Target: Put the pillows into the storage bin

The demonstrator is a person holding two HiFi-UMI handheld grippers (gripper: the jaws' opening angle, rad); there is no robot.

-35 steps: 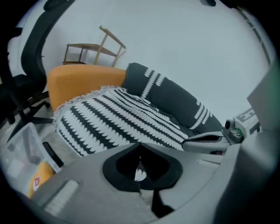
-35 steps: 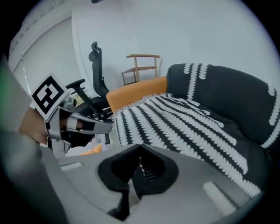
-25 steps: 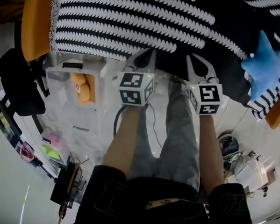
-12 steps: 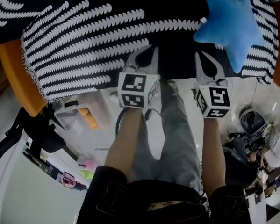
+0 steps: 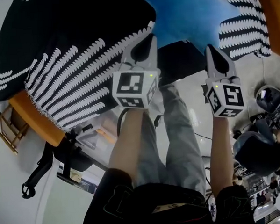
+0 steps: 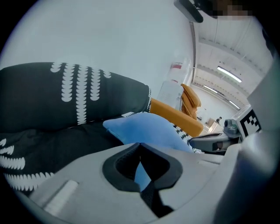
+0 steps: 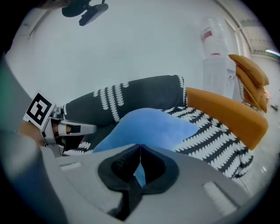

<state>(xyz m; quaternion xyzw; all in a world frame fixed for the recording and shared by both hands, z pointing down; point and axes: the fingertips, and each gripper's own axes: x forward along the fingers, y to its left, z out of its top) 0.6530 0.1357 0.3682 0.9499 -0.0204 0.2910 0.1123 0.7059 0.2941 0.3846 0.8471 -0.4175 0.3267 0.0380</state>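
Note:
A blue star-shaped pillow (image 5: 186,13) lies on the sofa, on black cloth with white markings (image 5: 58,66). My left gripper (image 5: 145,41) and right gripper (image 5: 211,51) are side by side just short of the pillow, both pointing at it. Both are shut with nothing between the jaws. In the left gripper view the blue pillow (image 6: 144,127) sits straight beyond the closed left gripper (image 6: 140,145), with a black patterned cushion (image 6: 74,94) behind it. In the right gripper view the blue pillow (image 7: 153,129) fills the space ahead of the closed right gripper (image 7: 140,146). The storage bin is not clearly in view.
The sofa has an orange arm (image 5: 37,121) at the left and an orange side (image 7: 227,111) at the right. A wooden chair (image 5: 5,130) and a black office chair (image 5: 53,158) stand at the lower left. The person's legs (image 5: 178,130) are below the grippers. Clutter lies at the right (image 5: 270,100).
The view has swung along the sofa: the blue pillow went from the right edge to top centre, straight ahead of both grippers. The clear bin at the left has slid out of sight. Both jaws stayed shut.

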